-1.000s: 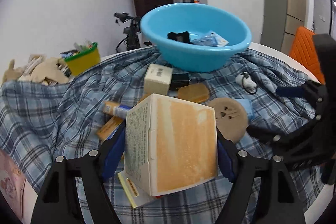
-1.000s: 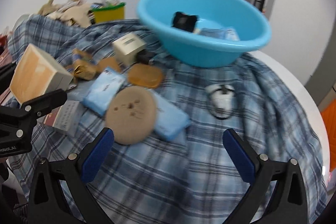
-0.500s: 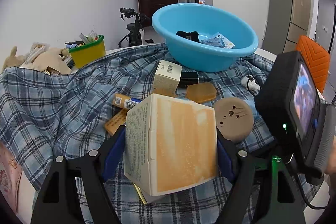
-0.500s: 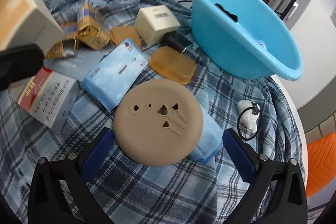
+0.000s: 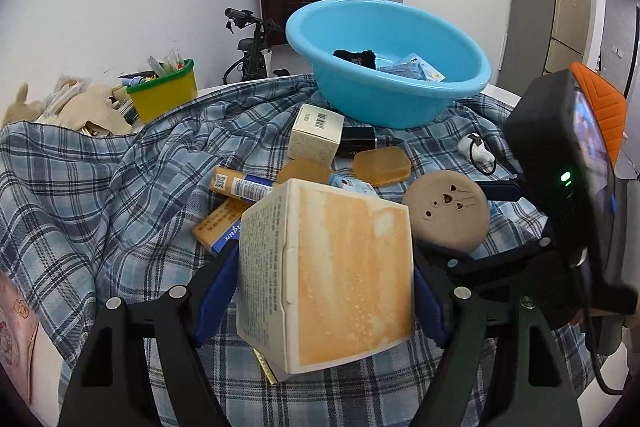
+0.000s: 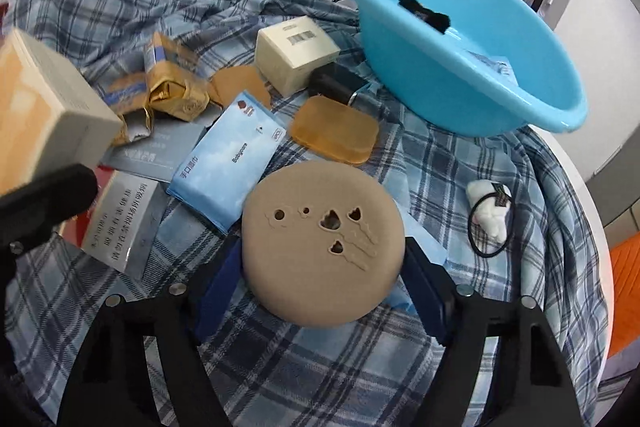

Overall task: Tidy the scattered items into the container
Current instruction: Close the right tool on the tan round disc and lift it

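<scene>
Plaid cloth [image 6: 340,367]: tan disc [image 6: 322,243] flat, between closing right claw [image 6: 322,291].

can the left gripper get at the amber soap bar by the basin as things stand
Probably not yet: the left gripper is shut on the orange box, so its jaws are full. The soap bar itself lies uncovered on the plaid cloth, short of the blue basin.

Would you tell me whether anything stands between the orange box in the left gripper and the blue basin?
Nothing visible blocks it. The orange box is held up off the cloth by the left gripper; the cream carton and amber soap lie low before the blue basin, whose top is open.
</scene>
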{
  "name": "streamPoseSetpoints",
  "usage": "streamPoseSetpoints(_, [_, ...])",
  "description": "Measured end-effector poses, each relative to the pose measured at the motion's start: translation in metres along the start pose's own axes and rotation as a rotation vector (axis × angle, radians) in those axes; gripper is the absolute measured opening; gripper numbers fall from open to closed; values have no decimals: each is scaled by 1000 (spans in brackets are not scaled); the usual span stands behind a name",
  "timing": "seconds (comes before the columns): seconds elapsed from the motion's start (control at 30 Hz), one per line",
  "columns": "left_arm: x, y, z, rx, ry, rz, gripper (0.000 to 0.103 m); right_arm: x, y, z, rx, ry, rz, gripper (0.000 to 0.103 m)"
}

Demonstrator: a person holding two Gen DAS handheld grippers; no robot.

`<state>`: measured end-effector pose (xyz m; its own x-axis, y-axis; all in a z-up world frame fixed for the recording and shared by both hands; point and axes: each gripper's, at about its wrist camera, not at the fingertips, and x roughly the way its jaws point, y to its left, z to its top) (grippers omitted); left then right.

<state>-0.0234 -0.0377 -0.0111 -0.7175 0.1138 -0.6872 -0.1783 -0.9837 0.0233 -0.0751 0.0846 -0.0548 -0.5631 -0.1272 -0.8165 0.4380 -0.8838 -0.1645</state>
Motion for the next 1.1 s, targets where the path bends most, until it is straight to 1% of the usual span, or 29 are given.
streamPoseSetpoints(0.23, [0,-10,2,7,2,-18,79,-26,-24,-9,75,-47,-5,76])
streamPoseSetpoints(0.5, [-4,-25,3,36,-4,-23,79,-49,-55,-28,197,-82,63,76])
streamPoseSetpoints(0.7, [-8,-35,6,50,-18,-20,79,-65,-61,-39,245,-141,24,76])
streamPoseSetpoints(0.8, [-8,-42,5,59,-23,-11,79,-67,-65,-44,267,-150,26,76])
streamPoseSetpoints(1.1, [-10,-47,9,39,-30,-28,79,-74,-74,-54,312,-174,10,76])
